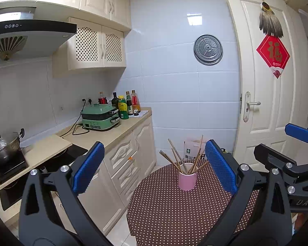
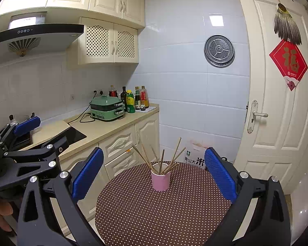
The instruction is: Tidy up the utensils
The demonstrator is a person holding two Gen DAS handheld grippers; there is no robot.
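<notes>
Pink cup [image 1: 187,176] upright near the far side of the round polka-dot table [image 1: 174,215], chopsticks [image 1: 175,156] fanned out of its mouth. My left gripper [image 1: 155,167] spread wide, holding nothing. My right gripper [image 2: 154,172] likewise wide apart, empty, above the table's near edge.

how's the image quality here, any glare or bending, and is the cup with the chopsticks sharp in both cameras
Left wrist view: strong fisheye bending of the door, dark vignette corners, a ceiling-light glare patch on the wall tiles; the pink cup and chopsticks are sharp. Right wrist view: same bending and vignette, tile glare again, cup in focus, open tongs close and oversized.
</notes>
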